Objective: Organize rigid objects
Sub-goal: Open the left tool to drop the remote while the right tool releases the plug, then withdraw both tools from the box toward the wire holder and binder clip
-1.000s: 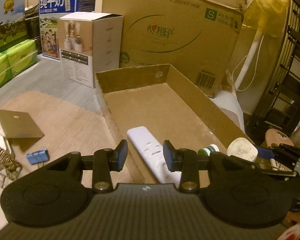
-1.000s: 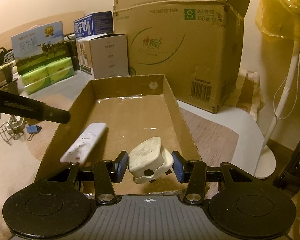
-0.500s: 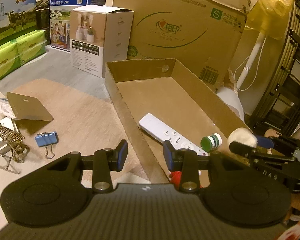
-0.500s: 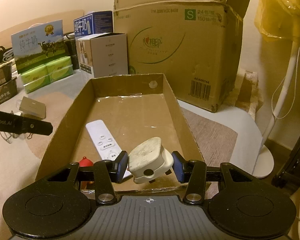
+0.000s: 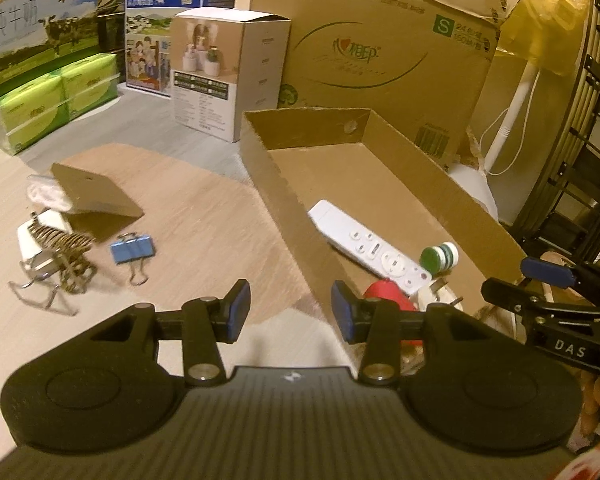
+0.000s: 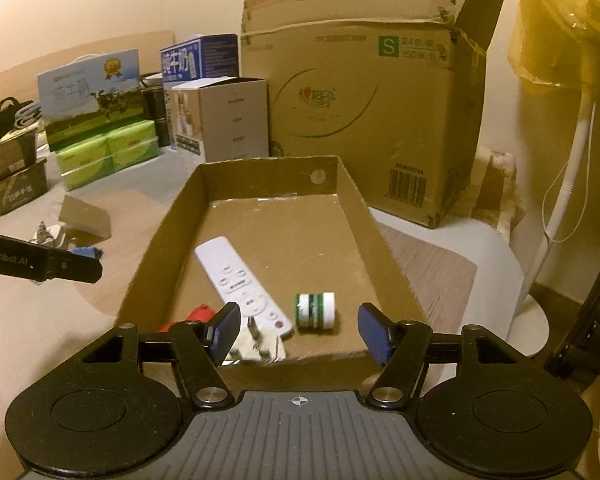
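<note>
Lying on its side at the near end of the shallow cardboard tray [image 6: 364,208], prongs showing, the white plug [image 6: 260,346] is sitting free just beyond the right gripper [image 6: 298,330], whose jaws have just been opening and are now standing apart with nothing between them. Beside the plug the white remote [image 6: 240,280], the green-and-white bottle [image 6: 315,311] and a red object [image 5: 388,294] are sharing the same end of the tray. The left gripper [image 5: 286,312] is hovering over the tray's left wall, its jaws a little apart and empty after just opening slightly. Out on the table [image 5: 204,216] the blue binder clip [image 5: 133,249], a wire stand [image 5: 56,256] and a brown card [image 5: 96,196] are waiting, apparently still to be sorted. The risk now, as I judge it, is crowding: a gripper swinging low could be knocking the bottle into a roll or nudging the tray wall
</note>
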### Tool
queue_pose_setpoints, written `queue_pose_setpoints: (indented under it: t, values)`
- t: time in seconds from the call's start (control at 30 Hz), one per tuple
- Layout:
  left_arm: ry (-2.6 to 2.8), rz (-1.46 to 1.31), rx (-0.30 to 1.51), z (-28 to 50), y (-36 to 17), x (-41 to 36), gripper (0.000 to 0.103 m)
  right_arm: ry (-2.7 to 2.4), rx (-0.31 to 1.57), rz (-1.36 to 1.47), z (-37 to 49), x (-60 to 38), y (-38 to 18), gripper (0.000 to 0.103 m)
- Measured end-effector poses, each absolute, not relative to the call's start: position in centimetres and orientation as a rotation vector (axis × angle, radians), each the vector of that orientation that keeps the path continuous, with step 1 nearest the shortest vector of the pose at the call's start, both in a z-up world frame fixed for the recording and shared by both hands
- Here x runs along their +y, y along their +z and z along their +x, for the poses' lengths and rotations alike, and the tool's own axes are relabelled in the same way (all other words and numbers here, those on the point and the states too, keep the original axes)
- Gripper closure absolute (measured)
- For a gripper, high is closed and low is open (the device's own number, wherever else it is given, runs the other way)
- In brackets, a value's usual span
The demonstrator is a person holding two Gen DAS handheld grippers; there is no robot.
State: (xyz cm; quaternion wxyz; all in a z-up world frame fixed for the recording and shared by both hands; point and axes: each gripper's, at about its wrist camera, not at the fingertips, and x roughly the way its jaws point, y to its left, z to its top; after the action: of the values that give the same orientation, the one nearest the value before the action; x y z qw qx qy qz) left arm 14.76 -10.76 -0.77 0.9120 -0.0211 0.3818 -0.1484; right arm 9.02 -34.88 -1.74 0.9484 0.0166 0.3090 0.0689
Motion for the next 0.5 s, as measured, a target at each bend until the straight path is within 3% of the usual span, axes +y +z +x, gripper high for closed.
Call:
queue_pose_setpoints:
  t: [0.33, 0.5]
  values:
    - [-0.248, -0.05, 0.768, 11.9, 0.1, -7.5, 0.055, 0.171, 0.615, 0.047, 6.7, -32.6, -0.4, 0.037]
    - [-0.208, -0.055, 0.749, 10.5, 0.7, -5.6, 0.043, 0.199, 0.603, 0.041, 5.9, -31.1, 0.3, 0.036]
